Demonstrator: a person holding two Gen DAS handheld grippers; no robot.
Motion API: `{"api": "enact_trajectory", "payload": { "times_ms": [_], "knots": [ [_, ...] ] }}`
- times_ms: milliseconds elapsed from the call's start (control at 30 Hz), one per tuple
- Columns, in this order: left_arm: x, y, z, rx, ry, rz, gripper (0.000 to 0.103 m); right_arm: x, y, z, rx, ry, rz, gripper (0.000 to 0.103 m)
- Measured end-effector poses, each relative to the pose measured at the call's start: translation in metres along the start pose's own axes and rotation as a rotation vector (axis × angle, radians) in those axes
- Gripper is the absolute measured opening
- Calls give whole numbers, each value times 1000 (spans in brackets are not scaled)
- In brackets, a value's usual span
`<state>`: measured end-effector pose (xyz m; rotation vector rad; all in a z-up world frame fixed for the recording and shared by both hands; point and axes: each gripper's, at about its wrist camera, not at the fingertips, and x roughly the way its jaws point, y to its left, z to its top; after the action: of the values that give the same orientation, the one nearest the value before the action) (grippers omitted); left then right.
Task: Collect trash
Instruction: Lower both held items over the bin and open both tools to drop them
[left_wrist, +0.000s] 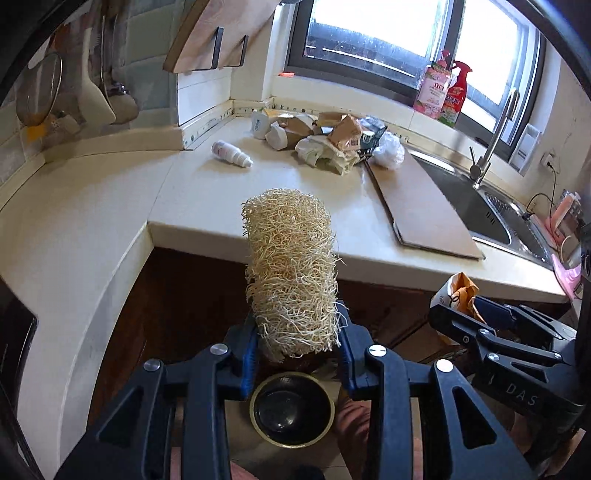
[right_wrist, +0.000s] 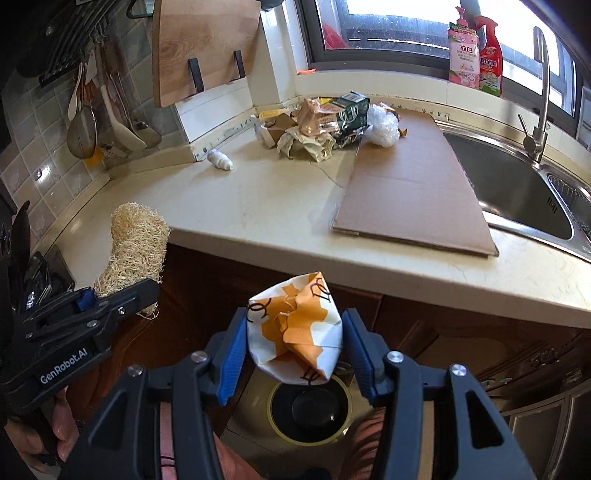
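My left gripper (left_wrist: 297, 332) is shut on a tan loofah sponge (left_wrist: 291, 273), held upright in front of the counter edge; it also shows in the right wrist view (right_wrist: 135, 247). My right gripper (right_wrist: 295, 343) is shut on a crumpled orange-and-white paper wrapper (right_wrist: 295, 332), seen also in the left wrist view (left_wrist: 458, 295). Both are held above a round black trash bin (right_wrist: 308, 410) on the floor, also visible in the left wrist view (left_wrist: 291, 410). A pile of trash (right_wrist: 325, 122) and a small white bottle (right_wrist: 219, 160) lie on the counter's far side.
A flat cardboard sheet (right_wrist: 413, 188) lies on the cream counter (right_wrist: 258, 206) beside the steel sink (right_wrist: 517, 188) and tap (right_wrist: 539, 122). Two detergent bottles (right_wrist: 476, 55) stand on the sill. A wooden board (right_wrist: 203, 48) and utensils (right_wrist: 92, 122) hang on the wall.
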<state>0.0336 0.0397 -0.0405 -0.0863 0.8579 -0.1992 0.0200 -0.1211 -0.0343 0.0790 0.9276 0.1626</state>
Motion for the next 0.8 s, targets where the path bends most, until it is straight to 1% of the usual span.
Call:
{"api": "enact_trajectory", "payload": {
  "times_ms": [167,333,467,633,800],
  "knots": [
    [27,-1,-35,9,87,1,34,19,-2,-31,30,43,0,51],
    [60,-5,-68,18,172,7,34,51,-11,-61,59,125,-18,51],
    [86,-5,-84,7,236,13,34,80,-19,-80,75,196,-31,51],
    [116,-3,-100,-13,307,16,34,108,-28,-92,97,253,-31,51],
    [146,1,-121,-26,376,-1,34,136,-35,-104,122,299,-15,51]
  ]
}}
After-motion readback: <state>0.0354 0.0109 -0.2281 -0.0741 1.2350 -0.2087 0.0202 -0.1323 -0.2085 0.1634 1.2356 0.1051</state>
